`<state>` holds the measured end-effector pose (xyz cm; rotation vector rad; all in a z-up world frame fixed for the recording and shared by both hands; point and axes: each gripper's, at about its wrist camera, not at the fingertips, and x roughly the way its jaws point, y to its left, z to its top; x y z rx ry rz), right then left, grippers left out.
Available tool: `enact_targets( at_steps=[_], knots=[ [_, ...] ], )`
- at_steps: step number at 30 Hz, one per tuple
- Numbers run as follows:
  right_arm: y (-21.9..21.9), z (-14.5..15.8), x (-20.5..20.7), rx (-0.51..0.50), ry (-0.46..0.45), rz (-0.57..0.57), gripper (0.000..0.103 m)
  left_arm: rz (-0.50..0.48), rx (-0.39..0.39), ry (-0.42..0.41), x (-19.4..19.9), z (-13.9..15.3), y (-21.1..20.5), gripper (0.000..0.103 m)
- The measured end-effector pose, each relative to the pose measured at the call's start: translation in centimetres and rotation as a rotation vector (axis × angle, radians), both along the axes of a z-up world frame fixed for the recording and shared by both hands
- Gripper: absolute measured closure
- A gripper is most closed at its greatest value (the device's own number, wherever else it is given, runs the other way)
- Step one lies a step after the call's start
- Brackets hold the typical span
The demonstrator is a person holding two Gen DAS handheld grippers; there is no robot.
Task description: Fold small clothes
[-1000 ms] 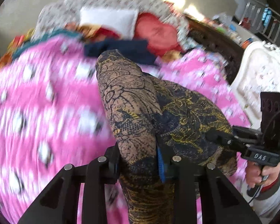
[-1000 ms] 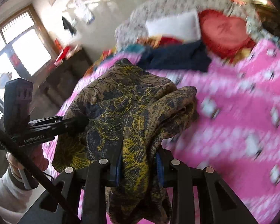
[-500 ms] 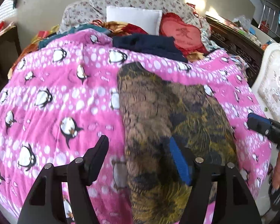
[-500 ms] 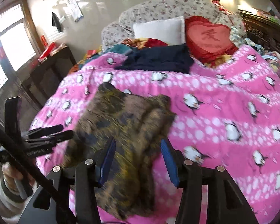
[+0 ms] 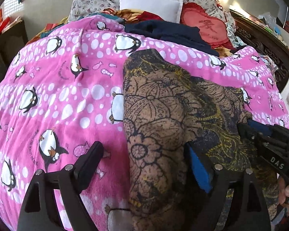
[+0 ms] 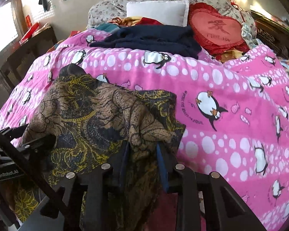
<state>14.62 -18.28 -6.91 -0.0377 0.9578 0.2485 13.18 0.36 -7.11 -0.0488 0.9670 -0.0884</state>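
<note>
The left tool (image 5: 144,161) stands spread wide, the patterned garment (image 5: 163,115) lying between its fingers on the pink penguin quilt (image 5: 57,86). The right tool (image 6: 142,154) looks partly parted around a bunched fold, though I cannot tell whether it grips. Smooth that bunch flat before creasing; beyond lies a navy garment (image 6: 150,38).

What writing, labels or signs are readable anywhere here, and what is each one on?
"DAS": printed on the right gripper, seen from the left wrist view.
"GenRobot.AI": on the left gripper, seen from the right wrist view.
"I love you": under a large Chinese character on the red heart pillow.
Curved lettering beside the penguins on the pink blanket: too small to read.
Wall papers: blurred.
</note>
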Motion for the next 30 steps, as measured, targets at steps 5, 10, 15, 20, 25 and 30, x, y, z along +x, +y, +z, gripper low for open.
enact_targets(
  at_steps=[5,10,15,20,25,30],
  knots=[
    [-0.8,2.2,-2.4,0.078,0.000,-0.014,0.071,0.010,-0.010,0.005,-0.8,0.6,0.2,0.017],
    [0.3,4.7,-8.2,0.010,-0.064,0.069,0.055,0.000,0.006,-0.014,-2.8,1.9,0.2,0.017],
    [0.2,4.3,-12.6,0.006,-0.053,0.098,0.055,-0.005,0.015,-0.034,-5.3,2.7,0.4,0.017],
    [0.1,-0.6,-14.0,-0.028,0.019,0.079,0.056,-0.011,0.015,-0.005,-8.3,1.1,0.5,0.017],
    [0.1,0.7,-14.2,-0.026,0.000,0.057,0.054,-0.013,0.022,-0.003,-9.9,-0.5,0.5,0.013],
    [0.0,4.7,-14.4,0.029,-0.091,0.019,0.035,0.007,0.011,-0.026,-10.5,1.2,0.8,0.013]
  ],
)
